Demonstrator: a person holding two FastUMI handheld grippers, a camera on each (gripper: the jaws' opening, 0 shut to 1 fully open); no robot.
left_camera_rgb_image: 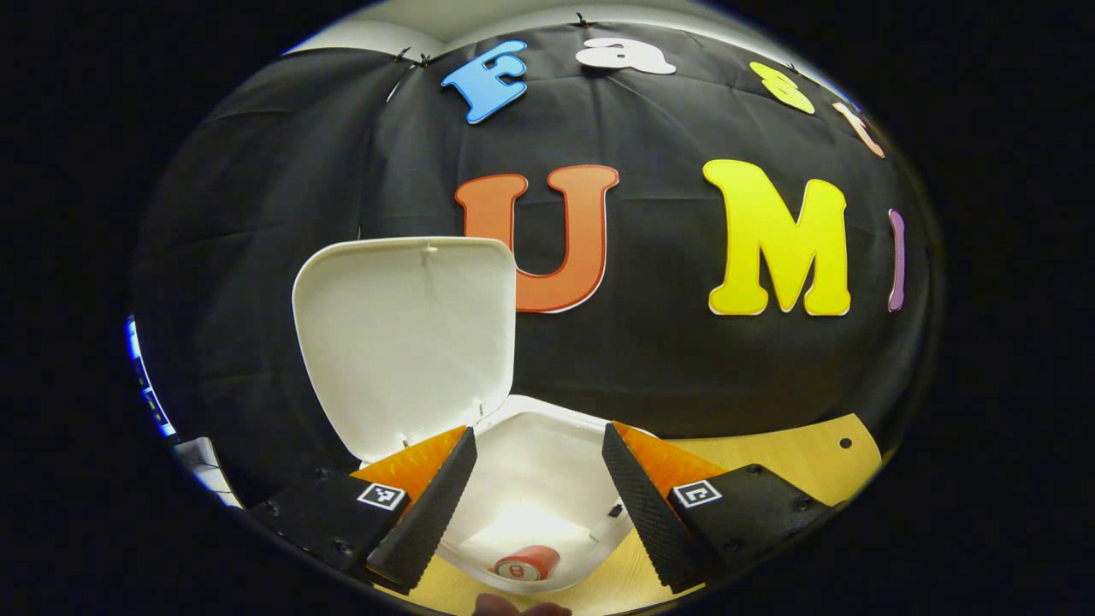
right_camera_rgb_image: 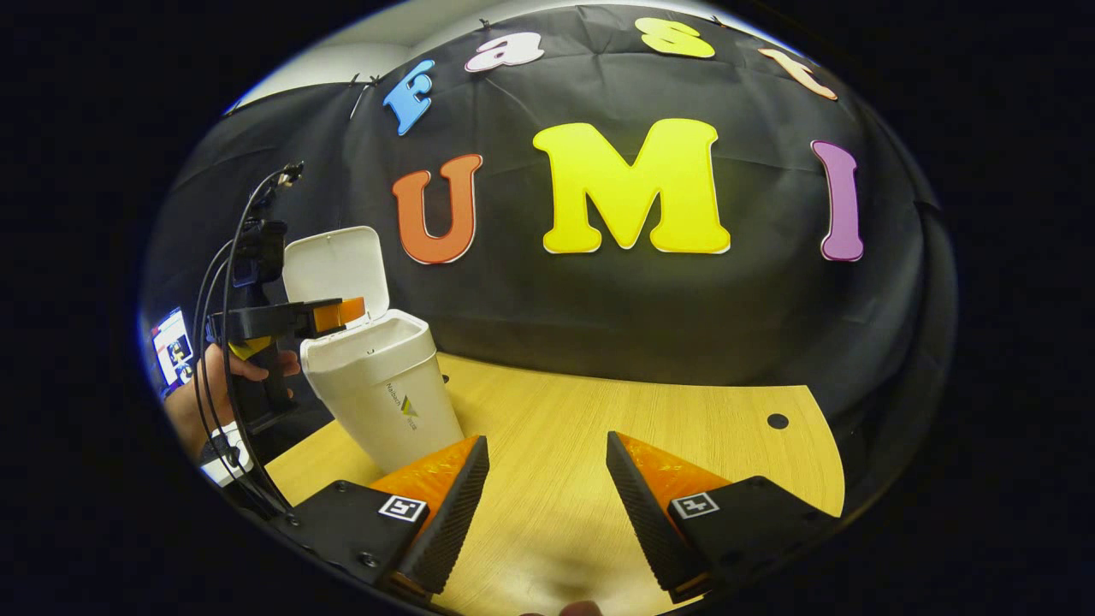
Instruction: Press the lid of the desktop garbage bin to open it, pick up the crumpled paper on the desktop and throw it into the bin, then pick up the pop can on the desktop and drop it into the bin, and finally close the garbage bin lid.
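From the left gripper view we look down into the open bin (left_camera_rgb_image: 547,479): the pop can (left_camera_rgb_image: 526,564) lies on its side at the bottom, one end facing us. Lid (left_camera_rgb_image: 406,342) stands upright. Left gripper (left_camera_rgb_image: 535,505) hovers above the mouth, jaws apart, empty. The right gripper view shows the bin's outside; the right gripper (right_camera_rgb_image: 547,505) is spread, empty, over the table (right_camera_rgb_image: 642,428).

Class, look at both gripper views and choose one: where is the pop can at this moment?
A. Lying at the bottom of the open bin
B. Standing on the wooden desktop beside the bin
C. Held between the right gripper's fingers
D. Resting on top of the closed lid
A. In the left gripper view, the pop can lies on the floor of the white bin, whose lid stands open; the left gripper, hovering above, is open and empty.
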